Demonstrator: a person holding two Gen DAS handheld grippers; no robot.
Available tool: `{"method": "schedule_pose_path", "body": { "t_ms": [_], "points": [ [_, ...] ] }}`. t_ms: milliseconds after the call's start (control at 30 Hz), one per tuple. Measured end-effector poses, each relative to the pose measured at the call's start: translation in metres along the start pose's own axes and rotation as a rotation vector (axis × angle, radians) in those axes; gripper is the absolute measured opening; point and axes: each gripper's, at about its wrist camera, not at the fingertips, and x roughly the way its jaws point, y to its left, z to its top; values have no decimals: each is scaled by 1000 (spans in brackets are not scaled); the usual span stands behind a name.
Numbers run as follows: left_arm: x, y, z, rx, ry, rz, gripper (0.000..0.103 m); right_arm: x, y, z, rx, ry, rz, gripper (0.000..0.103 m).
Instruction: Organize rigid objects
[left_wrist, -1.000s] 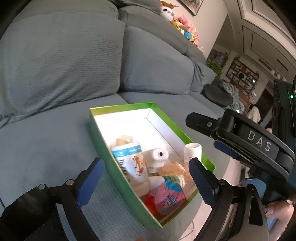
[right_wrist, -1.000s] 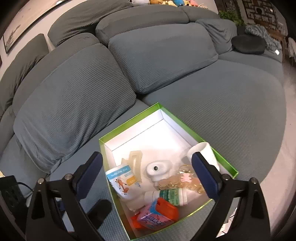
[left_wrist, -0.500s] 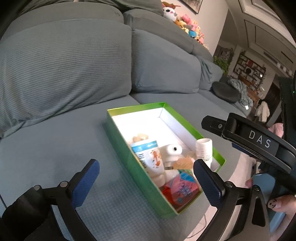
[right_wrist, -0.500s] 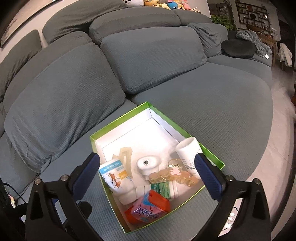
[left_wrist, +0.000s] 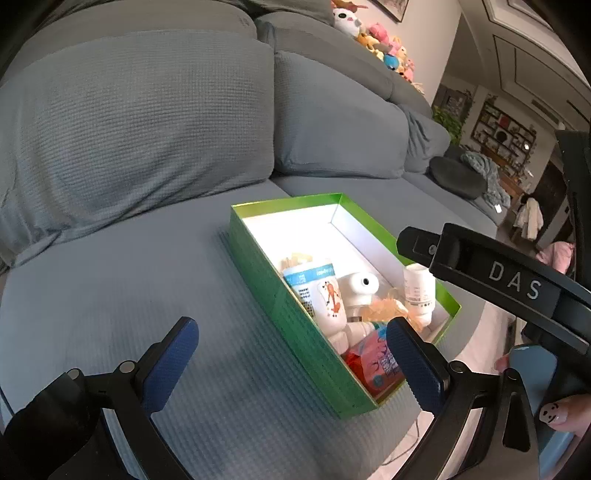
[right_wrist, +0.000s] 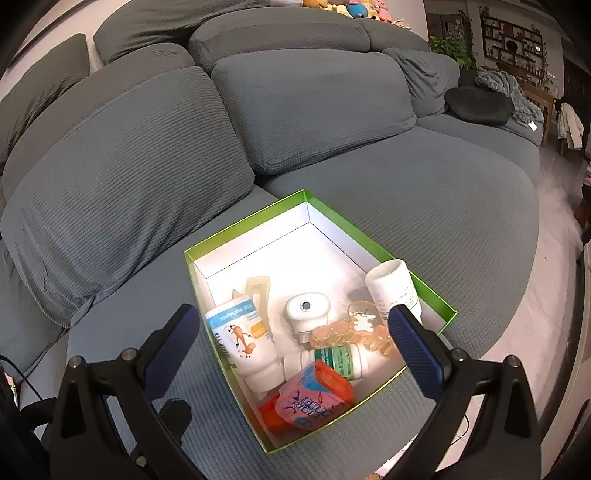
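A green box (right_wrist: 432, 295) with a white inside sits on the grey sofa seat; it also shows in the left wrist view (left_wrist: 280, 299). In it lie a white tube with a blue label (right_wrist: 243, 336), a white round device (right_wrist: 306, 310), a white bottle (right_wrist: 393, 286), an amber hair clip (right_wrist: 351, 330), a cream claw clip (right_wrist: 256, 288), a green-labelled bottle (right_wrist: 336, 360) and a pink-orange pack (right_wrist: 308, 398). My right gripper (right_wrist: 291, 349) is open and empty above the box's near end. My left gripper (left_wrist: 291, 363) is open and empty over the box's left wall.
Grey back cushions (right_wrist: 295, 107) stand behind the box. The seat edge and floor (right_wrist: 546, 332) are to the right. A dark round cushion (right_wrist: 476, 105) and a blanket lie far right. The right gripper's black body (left_wrist: 509, 288) crosses the left wrist view.
Both grippers have drawn back and up from the box, so it looks smaller and farther. The left view has shifted left. The box's contents have not moved.
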Motion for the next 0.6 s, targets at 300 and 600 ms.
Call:
{"method": "schedule_pose_path", "body": {
  "t_ms": [300,600],
  "points": [
    [0,6,0,-16,6,-19,101,-1,8,-6,-7,2,-36,102],
    [3,5,1,-15,18,-32,102,-5,17,-9,-26,6,-55,102]
  ]
}}
